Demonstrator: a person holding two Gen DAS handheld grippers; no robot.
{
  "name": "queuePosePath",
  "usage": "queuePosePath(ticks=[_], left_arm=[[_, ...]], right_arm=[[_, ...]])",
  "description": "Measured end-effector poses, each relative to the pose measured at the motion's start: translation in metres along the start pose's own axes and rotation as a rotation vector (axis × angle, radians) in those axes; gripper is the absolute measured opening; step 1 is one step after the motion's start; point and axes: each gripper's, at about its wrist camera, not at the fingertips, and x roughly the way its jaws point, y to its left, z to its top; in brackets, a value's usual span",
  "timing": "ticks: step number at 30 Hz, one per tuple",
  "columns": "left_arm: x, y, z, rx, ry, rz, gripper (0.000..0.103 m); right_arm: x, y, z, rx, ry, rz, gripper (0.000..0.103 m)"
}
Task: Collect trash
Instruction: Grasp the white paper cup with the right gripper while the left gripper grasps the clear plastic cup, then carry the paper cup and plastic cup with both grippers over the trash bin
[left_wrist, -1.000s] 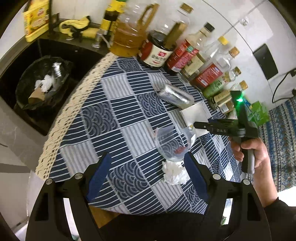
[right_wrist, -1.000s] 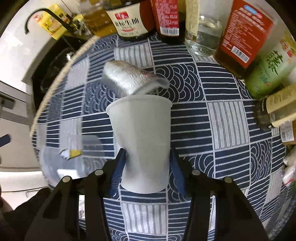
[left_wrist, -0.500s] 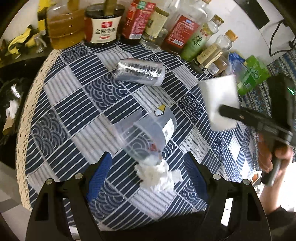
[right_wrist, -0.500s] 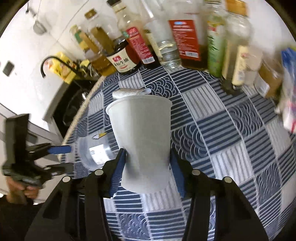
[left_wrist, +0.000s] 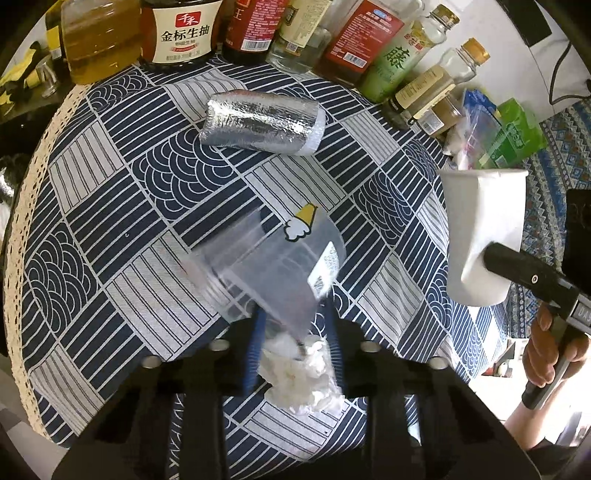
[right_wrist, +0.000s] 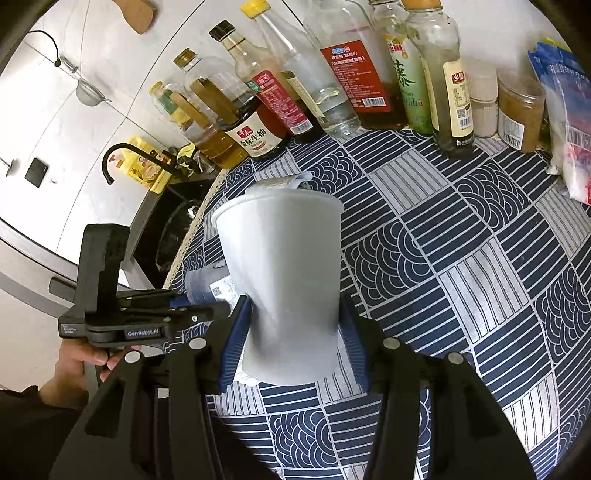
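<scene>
I read the left gripper (left_wrist: 295, 350) as closed on the base of the clear plastic cup (left_wrist: 269, 266). Its blue pads (left_wrist: 255, 350) press both sides of the narrow end, and the cup tilts with its mouth pointing away from me, over the patterned tablecloth (left_wrist: 110, 206). A crumpled white tissue (left_wrist: 303, 376) lies on the cloth directly under the pads, touching the cup base; I cannot tell whether the pads also pinch it.

I read the right gripper (right_wrist: 295, 339) as closed on the white paper cup (right_wrist: 284, 280). The pads grip the lower wall on both sides, and the wall is dented inward at the contact points. The cup is upright, mouth up, and held above the cloth near the table's right edge.

A foil-wrapped roll (left_wrist: 262, 123) lies on its side on the cloth, beyond the clear cup and apart from it. A row of sauce and oil bottles (right_wrist: 306, 85) stands along the far edge of the table. A black faucet (right_wrist: 122, 155) is visible to the far left in the right wrist view.
</scene>
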Motion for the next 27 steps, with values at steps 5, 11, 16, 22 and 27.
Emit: queuePosePath(ticks=[5,11,16,22,27], left_arm=[[-0.005,0.004,-0.003,-0.028,-0.012,-0.012,0.004],[-0.019,0.003,-0.004,-0.016,-0.038,-0.008,0.004],[-0.033,0.008,-0.007,-0.016,-0.067,-0.002,0.004],[-0.048,0.029,-0.011,-0.048,-0.089,-0.008,0.004],[-0.065,0.054,-0.014,-0.063,-0.122,0.028,0.004]], right_arm=[[0.001,0.001,0.001,-0.020,0.001,0.001,0.049],[0.001,0.005,0.001,-0.016,-0.001,0.007,0.049],[0.013,0.017,0.003,-0.029,0.030,0.006,0.049],[0.034,0.040,0.009,-0.066,0.063,0.004,0.049],[0.058,0.066,0.015,-0.078,0.110,0.009,0.049]])
